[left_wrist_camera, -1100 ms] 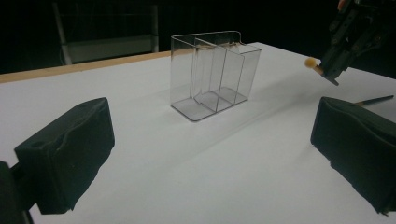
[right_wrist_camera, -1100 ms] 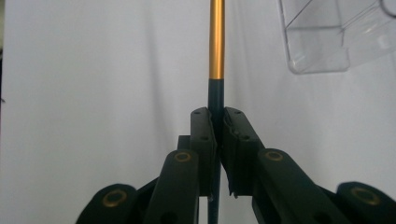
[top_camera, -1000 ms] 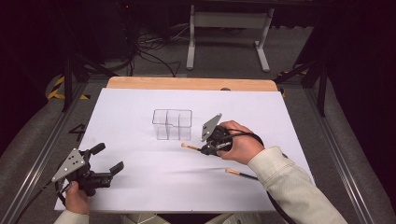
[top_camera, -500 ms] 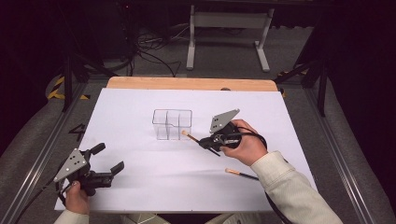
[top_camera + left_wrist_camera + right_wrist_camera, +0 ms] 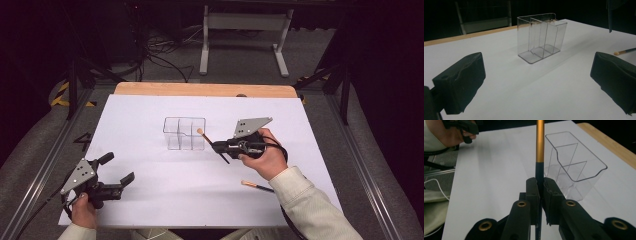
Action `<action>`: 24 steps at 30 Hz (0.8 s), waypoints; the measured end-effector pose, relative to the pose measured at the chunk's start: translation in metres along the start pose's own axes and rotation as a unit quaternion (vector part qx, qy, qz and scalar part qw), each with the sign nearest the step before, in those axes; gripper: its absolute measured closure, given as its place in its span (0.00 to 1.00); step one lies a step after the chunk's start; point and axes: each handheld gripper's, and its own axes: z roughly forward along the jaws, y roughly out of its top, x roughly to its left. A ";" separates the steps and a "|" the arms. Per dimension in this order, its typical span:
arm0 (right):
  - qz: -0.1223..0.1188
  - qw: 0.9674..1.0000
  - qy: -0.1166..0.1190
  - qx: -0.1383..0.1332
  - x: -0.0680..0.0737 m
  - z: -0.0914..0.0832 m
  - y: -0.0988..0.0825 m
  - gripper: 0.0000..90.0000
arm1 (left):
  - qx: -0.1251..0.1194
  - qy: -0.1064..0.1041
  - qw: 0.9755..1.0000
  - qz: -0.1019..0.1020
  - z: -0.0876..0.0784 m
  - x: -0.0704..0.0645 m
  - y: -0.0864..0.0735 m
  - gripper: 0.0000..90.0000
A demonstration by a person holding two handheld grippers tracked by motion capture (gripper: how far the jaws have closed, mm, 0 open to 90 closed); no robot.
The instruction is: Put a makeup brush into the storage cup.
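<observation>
A clear plastic organizer (image 5: pixel 184 134) (image 5: pixel 541 37) (image 5: pixel 574 162) with several compartments stands upright and empty in the middle of the white sheet. My right gripper (image 5: pixel 220 146) (image 5: pixel 539 182) is just to its right, shut on the black handle of a makeup brush (image 5: pixel 206 139) (image 5: pixel 539 145) with a gold ferrule. The brush's tan head points toward the organizer's right wall, lifted off the sheet. My left gripper (image 5: pixel 118 168) (image 5: pixel 536 82) rests open near the front left corner, nothing between its jaws. A second brush (image 5: pixel 257 186) (image 5: pixel 624 51) lies flat beside the right forearm.
The white sheet (image 5: pixel 150 110) covers the table, with a wooden strip (image 5: pixel 200 90) along its far edge. Metal rails (image 5: pixel 45 155) run down both sides. Cables and a stand's legs (image 5: pixel 240 45) lie on the floor beyond.
My right gripper has lifted and shifted a little to the right with the brush, whose head has risen from the sheet to beside the organizer's right wall. The left gripper stayed still.
</observation>
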 end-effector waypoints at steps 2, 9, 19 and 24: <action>0.011 1.000 -0.005 -0.014 0.000 -0.001 -0.001 0.92 | 0.000 0.000 1.000 0.000 0.000 0.000 0.000 0.01; 0.037 0.997 -0.021 -0.069 -0.003 -0.005 -0.006 0.92 | 0.000 0.001 1.000 0.000 -0.001 0.000 0.000 0.01; 0.048 0.990 -0.036 -0.127 -0.003 -0.008 -0.008 0.92 | -0.002 0.002 1.000 0.000 -0.001 0.000 -0.001 0.01; 0.051 0.986 -0.046 -0.149 -0.003 -0.009 -0.009 0.92 | -0.001 0.002 1.000 0.001 -0.002 0.000 -0.001 0.01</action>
